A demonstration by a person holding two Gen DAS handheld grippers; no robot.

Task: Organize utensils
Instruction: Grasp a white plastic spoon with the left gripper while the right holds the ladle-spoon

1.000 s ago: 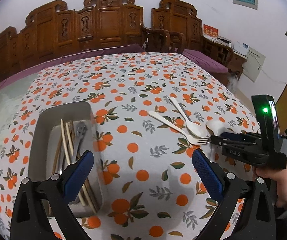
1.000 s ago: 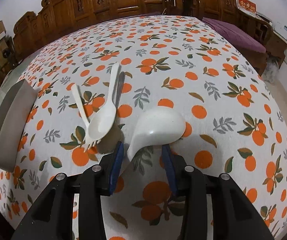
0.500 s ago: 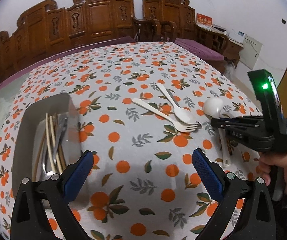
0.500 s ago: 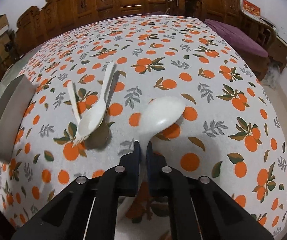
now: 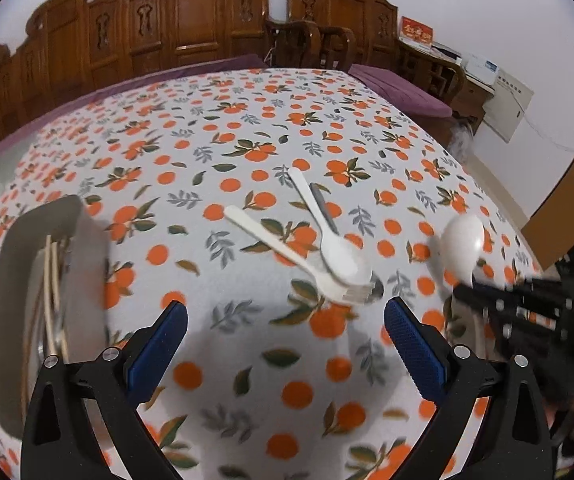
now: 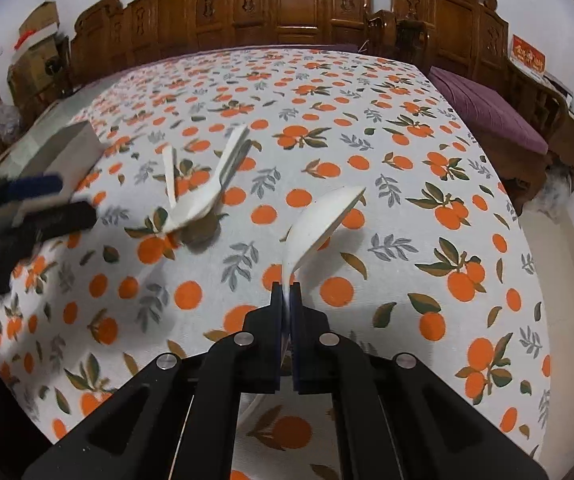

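The right gripper (image 6: 286, 292) is pinching the handle of the white soup spoon (image 6: 319, 220) between pads closed almost flat together, and the spoon is hanging clear of the orange-print tablecloth (image 6: 387, 128) with its bowl tipped up and away. That grip is looking thin to me: the pads are catching only the narrow end of the handle, so the heavy bowl could be swinging or twisting out as the hand is carrying it across. The left gripper (image 5: 287, 336) is standing wide open with nothing between its blue pads (image 5: 415, 344), hovering just short of the plastic fork (image 5: 295, 256) and plastic spoon (image 5: 327, 236), which are lying crossed over a darker metal utensil. Closing there is risking a messy grab of two pieces or a nudge that scatters them. The metal tray (image 5: 11, 280) with chopsticks is sitting at the far left, so the soup spoon is facing a long carry past the other gripper
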